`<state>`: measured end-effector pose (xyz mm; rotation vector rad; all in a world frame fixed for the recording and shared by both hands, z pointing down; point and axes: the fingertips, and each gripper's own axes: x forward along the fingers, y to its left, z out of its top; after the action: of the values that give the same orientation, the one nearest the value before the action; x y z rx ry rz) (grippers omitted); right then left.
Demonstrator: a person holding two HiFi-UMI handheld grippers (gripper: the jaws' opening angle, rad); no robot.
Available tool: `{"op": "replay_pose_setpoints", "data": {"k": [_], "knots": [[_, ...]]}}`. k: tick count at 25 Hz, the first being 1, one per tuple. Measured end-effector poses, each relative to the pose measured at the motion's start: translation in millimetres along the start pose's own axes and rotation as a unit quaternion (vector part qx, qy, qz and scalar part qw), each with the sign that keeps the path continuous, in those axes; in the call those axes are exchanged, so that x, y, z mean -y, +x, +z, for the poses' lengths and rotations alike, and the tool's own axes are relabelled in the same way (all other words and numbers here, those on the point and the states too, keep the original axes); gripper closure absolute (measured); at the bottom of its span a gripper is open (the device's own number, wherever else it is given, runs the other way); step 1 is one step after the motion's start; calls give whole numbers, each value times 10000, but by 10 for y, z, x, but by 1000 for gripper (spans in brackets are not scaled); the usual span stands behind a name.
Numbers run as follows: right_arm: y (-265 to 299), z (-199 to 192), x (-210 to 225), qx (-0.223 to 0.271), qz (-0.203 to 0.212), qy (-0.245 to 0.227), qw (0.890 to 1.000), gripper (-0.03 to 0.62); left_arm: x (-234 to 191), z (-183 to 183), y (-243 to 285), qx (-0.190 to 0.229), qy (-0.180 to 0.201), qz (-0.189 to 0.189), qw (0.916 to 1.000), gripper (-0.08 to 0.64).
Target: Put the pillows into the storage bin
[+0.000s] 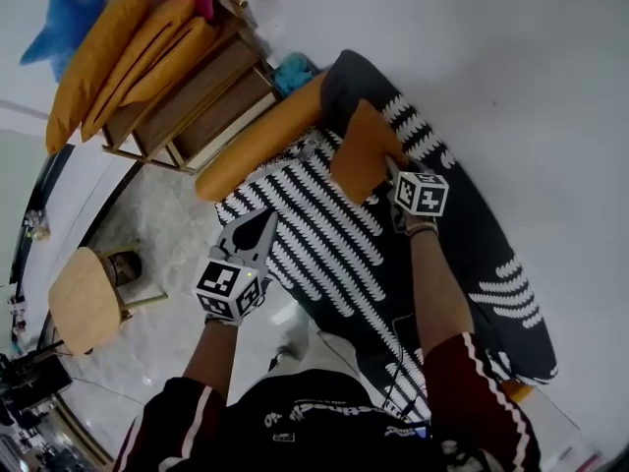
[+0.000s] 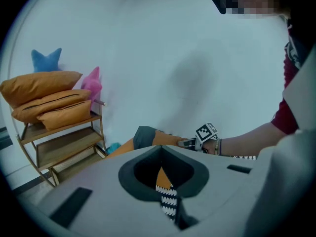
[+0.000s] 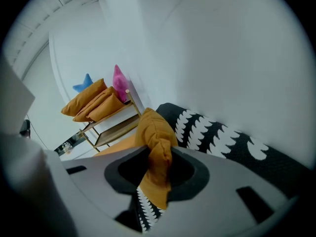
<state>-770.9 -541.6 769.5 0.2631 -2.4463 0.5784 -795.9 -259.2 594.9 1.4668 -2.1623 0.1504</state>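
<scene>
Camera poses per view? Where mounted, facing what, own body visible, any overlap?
Head view: on the head, steeply down at the storage bin; both forearms, left gripper, right gripper show.
Left gripper view: on the left gripper, along its jaws pinching the bin's fabric, toward the shelf; right forearm shows.
Right gripper view: on the right gripper, along jaws clamping an orange pillow; no body visible.
Shared: all three see the shelf.

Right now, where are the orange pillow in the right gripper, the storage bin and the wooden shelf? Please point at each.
orange pillow [image 1: 362, 155]: head view, centre of its face.
storage bin [image 1: 324, 234]: head view, its striped fabric side.
wooden shelf [image 1: 211, 91]: head view, a bare lower board.
</scene>
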Motion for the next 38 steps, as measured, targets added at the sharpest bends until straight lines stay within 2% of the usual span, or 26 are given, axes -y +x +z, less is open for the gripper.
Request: {"op": "replay_pose_setpoints", "data": {"k": [11, 17, 26, 33, 38], "knots": [[-728, 36, -486, 138, -327, -190, 9992, 499, -164, -25, -1013, 285, -126, 265, 9992, 555], [-1406, -7, -714, 481, -563, -148, 9971, 502, -60, -78, -1455, 525, 1, 46, 9986, 555], [-2484, -452, -1461, 731, -972, -35, 9926, 503, -33, -119, -2386, 941, 169, -303, 9950, 555], [-3330, -729, -2132, 1105, -1170, 67, 9869, 504, -20, -195, -3082, 1313, 112, -534, 9898, 555], [-3794, -1007, -2715, 1249, -1178, 48, 9851, 505, -38, -394, -3453, 1371, -58, -657, 9884, 555]]}}
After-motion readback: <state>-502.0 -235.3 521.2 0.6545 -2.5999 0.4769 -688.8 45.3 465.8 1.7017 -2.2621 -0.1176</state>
